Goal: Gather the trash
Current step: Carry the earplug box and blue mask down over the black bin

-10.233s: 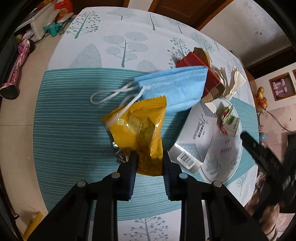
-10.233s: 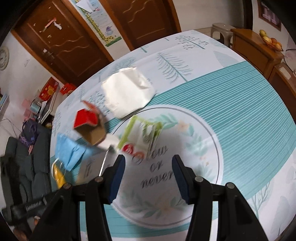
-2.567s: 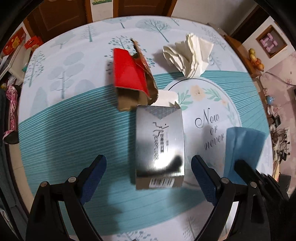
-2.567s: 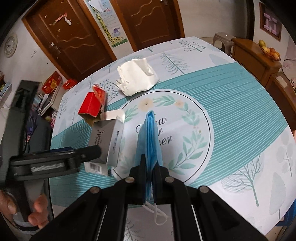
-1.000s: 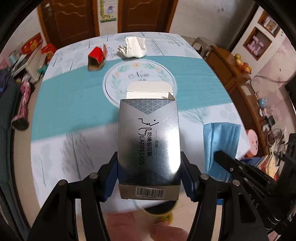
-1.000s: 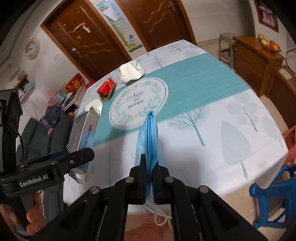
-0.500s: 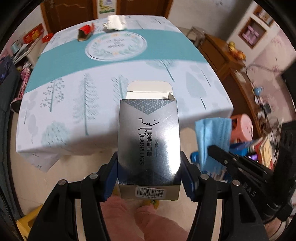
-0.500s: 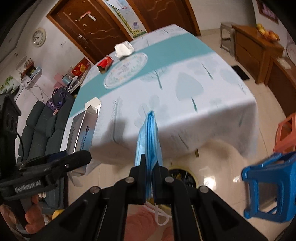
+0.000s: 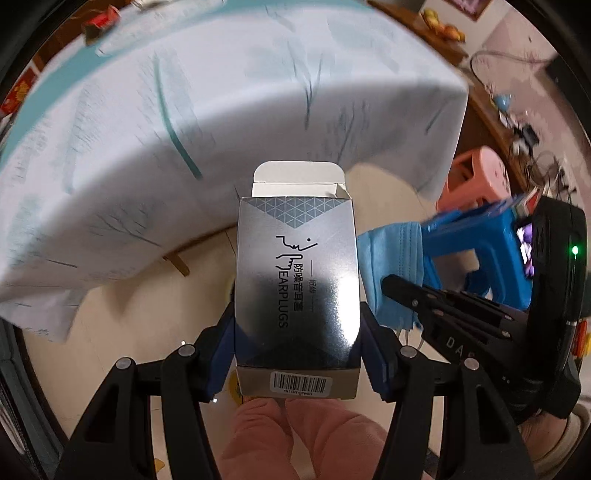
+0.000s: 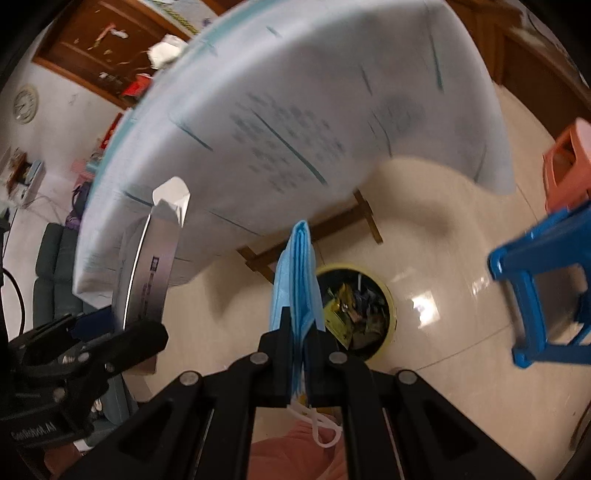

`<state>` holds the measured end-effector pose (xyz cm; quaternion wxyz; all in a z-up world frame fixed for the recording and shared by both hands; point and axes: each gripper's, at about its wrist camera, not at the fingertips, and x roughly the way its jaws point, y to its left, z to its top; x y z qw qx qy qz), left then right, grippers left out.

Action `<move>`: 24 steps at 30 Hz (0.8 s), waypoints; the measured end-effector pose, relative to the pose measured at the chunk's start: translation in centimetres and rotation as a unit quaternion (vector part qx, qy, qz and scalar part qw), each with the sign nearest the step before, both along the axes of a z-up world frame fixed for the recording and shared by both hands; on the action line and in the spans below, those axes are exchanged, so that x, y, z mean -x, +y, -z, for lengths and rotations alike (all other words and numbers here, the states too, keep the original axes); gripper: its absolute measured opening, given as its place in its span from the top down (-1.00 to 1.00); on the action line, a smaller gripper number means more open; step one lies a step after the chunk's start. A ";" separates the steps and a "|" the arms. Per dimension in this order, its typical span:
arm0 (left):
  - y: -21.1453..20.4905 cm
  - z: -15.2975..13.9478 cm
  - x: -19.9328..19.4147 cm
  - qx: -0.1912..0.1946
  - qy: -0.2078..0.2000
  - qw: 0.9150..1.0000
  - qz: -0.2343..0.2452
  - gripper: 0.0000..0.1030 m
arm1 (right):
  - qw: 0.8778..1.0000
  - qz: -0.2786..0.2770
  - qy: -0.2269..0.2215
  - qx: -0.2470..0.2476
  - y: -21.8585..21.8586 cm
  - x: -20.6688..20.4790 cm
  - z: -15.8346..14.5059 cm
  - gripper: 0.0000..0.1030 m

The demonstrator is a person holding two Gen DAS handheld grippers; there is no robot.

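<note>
My left gripper (image 9: 297, 332) is shut on a silver earplugs box (image 9: 297, 273) with its top flap open, held above the floor in front of the table. My right gripper (image 10: 299, 325) is shut on a folded blue face mask (image 10: 295, 280), its white ear loops hanging below the fingers. Just beyond the mask stands a round yellow-rimmed trash bin (image 10: 356, 310) on the floor, with wrappers inside. The mask (image 9: 391, 269) and right gripper also show at the right of the left wrist view. The box (image 10: 151, 273) shows at the left of the right wrist view.
The table with the tree-print cloth (image 9: 184, 110) hangs over the far side. A red carton (image 9: 101, 20) and crumpled white paper (image 10: 166, 51) lie at its far end. A blue stool (image 10: 543, 288) and a pink stool (image 9: 476, 177) stand to the right.
Both grippers have dropped below table height and tilted towards the floor, still holding the box and the mask. The trash bin now lies close in front of the right gripper.
</note>
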<state>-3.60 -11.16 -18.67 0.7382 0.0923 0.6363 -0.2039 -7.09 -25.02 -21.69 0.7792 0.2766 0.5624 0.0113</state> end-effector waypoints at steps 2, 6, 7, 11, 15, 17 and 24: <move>0.0 2.9 -0.1 -0.008 0.013 1.000 0.009 -0.15 | 1.000 0.016 0.014 -0.002 -0.2 0.3 2.5 0.93; 0.0 8.1 -0.3 -0.017 0.029 0.999 0.023 -0.15 | 0.998 0.047 0.034 -0.007 -0.6 0.8 7.0 0.92; 0.0 9.4 -0.4 -0.018 0.032 0.999 0.028 -0.15 | 0.998 0.053 0.038 -0.006 -0.7 0.9 8.1 0.92; 0.3 14.3 -0.9 -0.021 0.044 0.998 0.042 -0.15 | 0.996 0.071 0.054 -0.008 -0.4 0.9 13.1 0.92; 0.4 19.0 -1.9 -0.024 0.055 0.997 0.052 -0.16 | 0.995 0.074 0.061 -0.005 0.2 0.4 16.8 0.92; 0.3 21.2 -2.5 -0.030 0.062 0.996 0.052 -0.18 | 0.995 0.070 0.064 -0.003 0.8 -0.1 18.8 0.90; 0.9 25.6 -3.9 -0.043 0.061 0.996 0.051 -0.70 | 0.995 0.054 0.079 -0.010 2.5 -1.6 23.2 0.80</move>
